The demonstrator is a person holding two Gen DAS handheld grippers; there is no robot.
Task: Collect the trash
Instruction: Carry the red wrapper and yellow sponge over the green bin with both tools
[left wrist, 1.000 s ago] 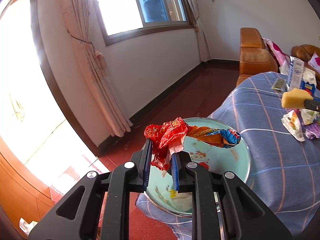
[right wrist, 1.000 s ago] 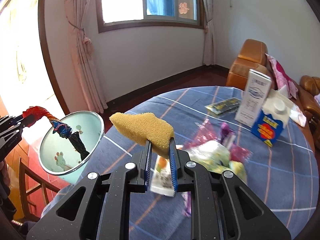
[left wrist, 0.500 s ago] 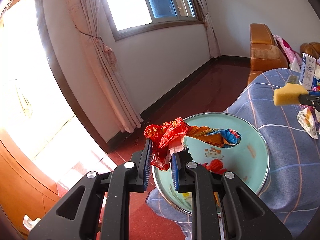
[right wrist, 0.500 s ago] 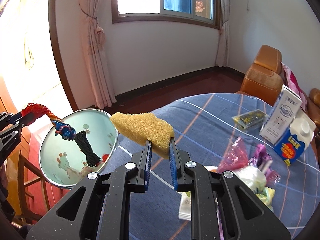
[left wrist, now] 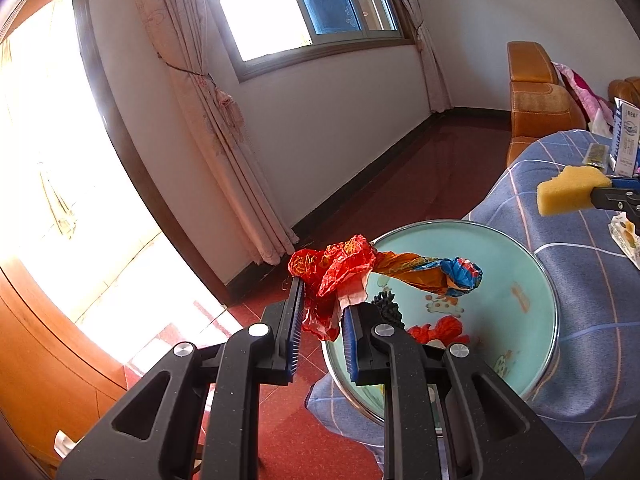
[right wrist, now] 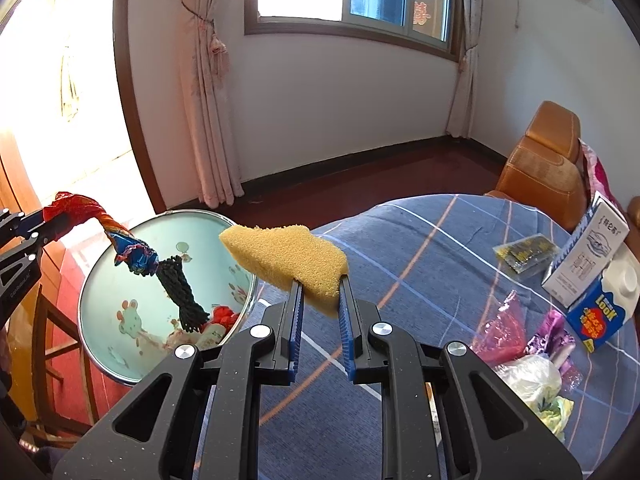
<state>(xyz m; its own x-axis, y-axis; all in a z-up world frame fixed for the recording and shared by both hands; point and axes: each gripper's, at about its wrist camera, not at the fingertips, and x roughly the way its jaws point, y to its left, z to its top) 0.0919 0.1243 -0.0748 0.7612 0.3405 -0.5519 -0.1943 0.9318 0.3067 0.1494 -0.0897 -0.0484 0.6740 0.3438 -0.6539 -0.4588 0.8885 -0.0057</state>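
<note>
My left gripper (left wrist: 320, 300) is shut on a crumpled red, orange and blue wrapper (left wrist: 360, 268) and holds it above a light green enamel basin (left wrist: 520, 300) at the table's edge. The basin (right wrist: 120, 344) holds a red scrap (left wrist: 440, 330) and a black strip (right wrist: 180, 292), which hangs from the wrapper's blue end (right wrist: 136, 258). My right gripper (right wrist: 320, 284) is shut on a yellow sponge (right wrist: 288, 256) above the blue checked tablecloth (right wrist: 440, 248), right of the basin. The sponge also shows in the left wrist view (left wrist: 568, 196).
On the table at right lie a pile of plastic wrappers (right wrist: 532, 360), a dark packet (right wrist: 524, 252), a white carton (right wrist: 588, 256) and a blue and white milk carton (right wrist: 608, 308). An orange armchair (right wrist: 548, 168) stands behind. A wooden chair (right wrist: 52, 340) is under the basin.
The left gripper has lifted the wrapper a little and the black strip now hangs from it over the basin. The right gripper with the sponge has moved left, nearer the basin.
</note>
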